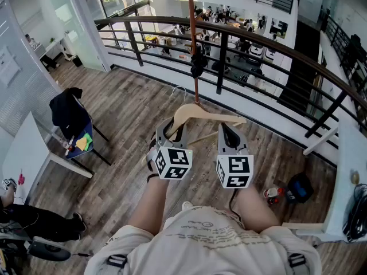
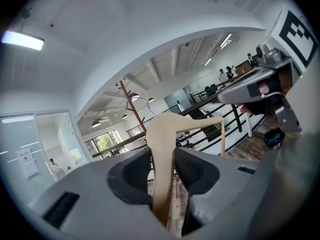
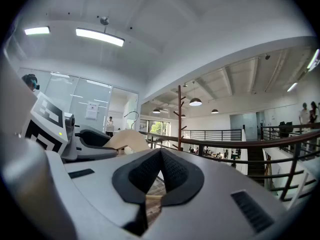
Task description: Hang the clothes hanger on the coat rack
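Near the far railing, facing the coat rack
Left gripper clamps the clothes hanger; right gripper jaws are pressed together.

You had no text in front of you that could be read. The print across the chest of your shirt was too faint and small to make out. The cubes on your left gripper and right gripper carried only black-and-white square marker patterns, with no letters or numbers. A sheet of paper stuck on the glass wall showed dark marks that stayed illegible. The papers on the glass partition at the far left of the head view were also illegible.
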`<state>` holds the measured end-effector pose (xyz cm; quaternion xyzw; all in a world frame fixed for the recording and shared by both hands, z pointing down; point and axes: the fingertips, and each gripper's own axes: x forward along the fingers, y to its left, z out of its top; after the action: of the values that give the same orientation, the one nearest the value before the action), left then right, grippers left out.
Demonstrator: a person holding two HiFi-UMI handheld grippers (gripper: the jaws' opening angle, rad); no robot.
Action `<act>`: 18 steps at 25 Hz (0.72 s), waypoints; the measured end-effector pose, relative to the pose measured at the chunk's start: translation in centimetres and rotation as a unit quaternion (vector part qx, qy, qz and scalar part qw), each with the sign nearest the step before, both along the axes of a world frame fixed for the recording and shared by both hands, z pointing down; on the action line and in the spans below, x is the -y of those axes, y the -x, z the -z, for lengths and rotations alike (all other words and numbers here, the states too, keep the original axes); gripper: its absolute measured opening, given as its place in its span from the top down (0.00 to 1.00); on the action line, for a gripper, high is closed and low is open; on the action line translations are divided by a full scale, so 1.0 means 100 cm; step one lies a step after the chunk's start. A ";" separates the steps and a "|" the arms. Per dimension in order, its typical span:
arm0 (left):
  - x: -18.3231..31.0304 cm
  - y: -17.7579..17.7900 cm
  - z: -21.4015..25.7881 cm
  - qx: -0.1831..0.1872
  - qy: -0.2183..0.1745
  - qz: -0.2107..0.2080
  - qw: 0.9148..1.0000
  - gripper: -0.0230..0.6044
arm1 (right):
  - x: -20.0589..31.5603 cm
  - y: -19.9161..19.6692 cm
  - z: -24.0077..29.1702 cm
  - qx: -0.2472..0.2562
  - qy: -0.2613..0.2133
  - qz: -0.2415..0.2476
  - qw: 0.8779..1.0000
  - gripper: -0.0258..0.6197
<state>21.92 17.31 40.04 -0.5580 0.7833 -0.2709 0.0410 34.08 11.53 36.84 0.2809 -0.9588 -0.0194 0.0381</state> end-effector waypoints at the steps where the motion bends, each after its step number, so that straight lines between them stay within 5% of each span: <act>1: 0.000 0.002 0.001 -0.001 0.000 0.002 1.000 0.72 | -0.001 0.003 0.000 -0.002 0.001 0.004 1.000 0.96; 8: 0.003 0.015 -0.004 -0.006 0.004 0.002 1.000 0.72 | -0.011 0.020 0.005 0.011 0.005 0.048 0.999 0.96; 18: 0.003 0.051 -0.011 -0.010 0.005 0.007 1.000 0.72 | -0.011 0.057 -0.001 0.001 -0.007 0.051 0.999 0.96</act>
<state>16.81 17.03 41.11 -0.5551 0.7864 -0.2695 0.0285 28.35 12.61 36.98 0.2320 -0.9717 -0.0276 0.0337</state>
